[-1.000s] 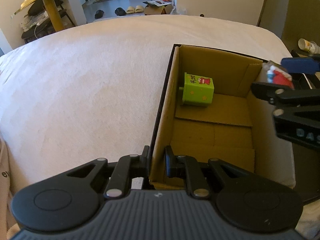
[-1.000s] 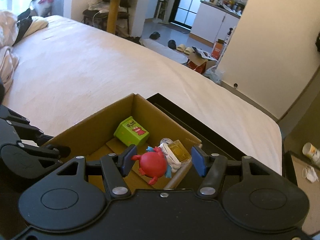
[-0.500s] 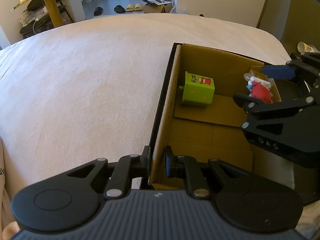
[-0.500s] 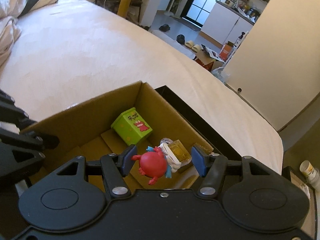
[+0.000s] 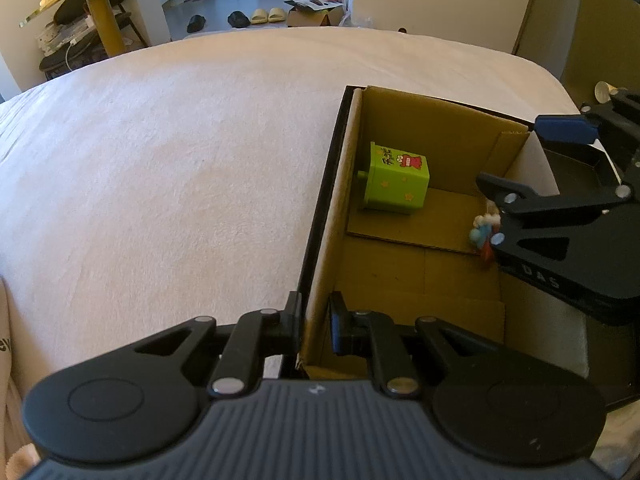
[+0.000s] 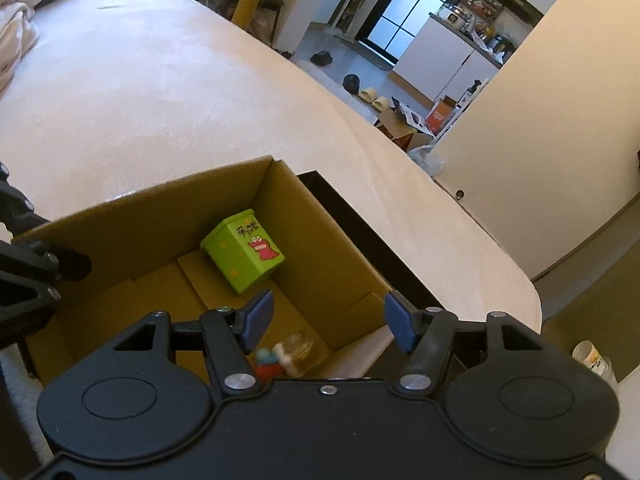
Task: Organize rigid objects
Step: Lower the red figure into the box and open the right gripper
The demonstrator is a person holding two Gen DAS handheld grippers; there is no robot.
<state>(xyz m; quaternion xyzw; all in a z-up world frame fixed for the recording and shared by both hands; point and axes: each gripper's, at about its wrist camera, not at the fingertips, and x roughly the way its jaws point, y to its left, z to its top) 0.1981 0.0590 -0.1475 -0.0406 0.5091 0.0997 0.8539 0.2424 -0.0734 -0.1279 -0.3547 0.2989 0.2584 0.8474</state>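
In the left wrist view, the left gripper (image 5: 314,322) is closed on the near corner of the box (image 5: 440,120), one finger outside the wall and one inside, pinching the cardboard. The box sits on a pale bed (image 5: 180,160), its left side lined by a black edge. Inside, a green cube (image 5: 396,182) with a red cartoon figure leans in the far left corner, on a loose cardboard flap. The right gripper (image 5: 532,160) reaches in from the right over the box's right wall, its blue pad (image 5: 564,128) above the rim and well apart from the lower finger. Just beside that lower finger, low in the box, a small red, white and blue toy (image 5: 484,234) shows only in part.

In the right wrist view, the right gripper (image 6: 330,320) hangs over the box (image 6: 140,220) with its blue pads spread wide and nothing between them. Below the pads, the toy (image 6: 268,364) lies near the right wall on the box floor, with a clear yellowish piece (image 6: 302,348) touching it; the gripper body hides its lower part. The cube (image 6: 244,250) rests tilted in the far corner. Part of the left gripper (image 6: 32,272) shows at the left edge, at the box wall.
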